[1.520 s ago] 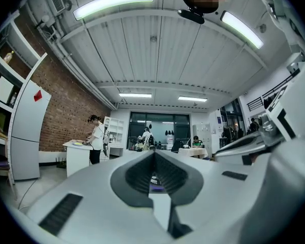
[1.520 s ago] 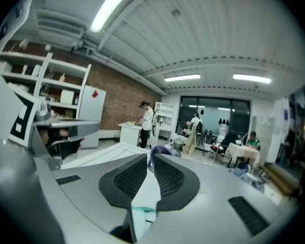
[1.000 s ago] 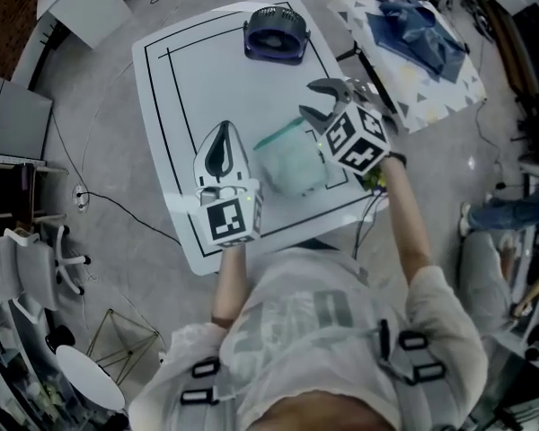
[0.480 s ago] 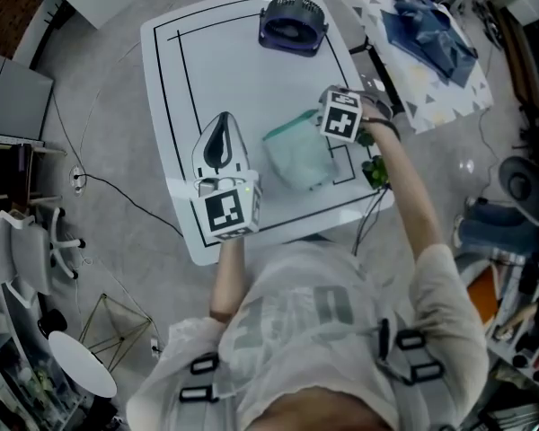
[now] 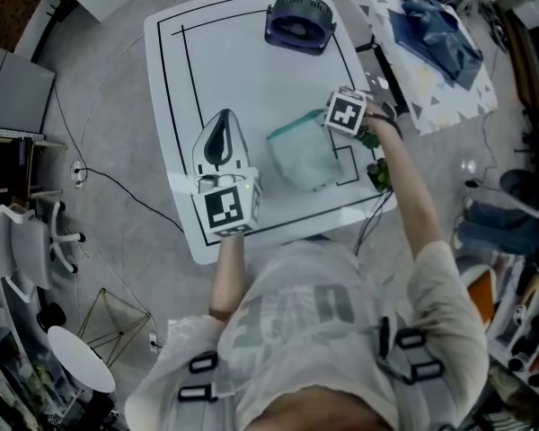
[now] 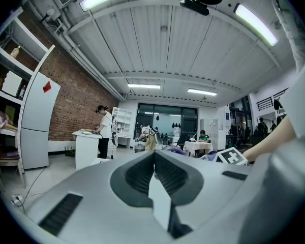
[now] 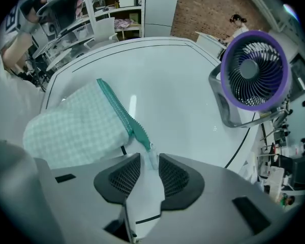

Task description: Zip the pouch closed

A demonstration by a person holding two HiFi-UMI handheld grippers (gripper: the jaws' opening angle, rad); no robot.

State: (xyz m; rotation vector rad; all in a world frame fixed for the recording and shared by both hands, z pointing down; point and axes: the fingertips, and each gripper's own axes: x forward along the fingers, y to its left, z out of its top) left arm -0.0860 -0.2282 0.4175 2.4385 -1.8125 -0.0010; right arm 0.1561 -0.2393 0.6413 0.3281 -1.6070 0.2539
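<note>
Tabletop first: one white table [image 5: 251, 52] with a black border line, and one purple fan [image 5: 299, 21] at its far end. One mint-check pouch [image 5: 304, 155] lies flat on the near right part of the table, well apart from the fan.

Two grippers are in play. The left gripper [image 6: 154, 155] is held level out to the pouch's left, clear of it, with its jaws pressed together on nothing. The right gripper [image 7: 149, 155] points down at the pouch's far right corner and is plainly the nearer one.

One teal zipper [image 7: 119, 111] runs along the pouch's edge. Its long axis leads straight away from the right jaws, up and to the left in the right gripper view. One pale pull tab [image 7: 152, 160] sits at the zipper's near end, between the right jaws. These have just been closing, but a sliver of gap shows on each side of the tab. The next move likely needs a pinch on the tab, then a draw along that axis.
</note>
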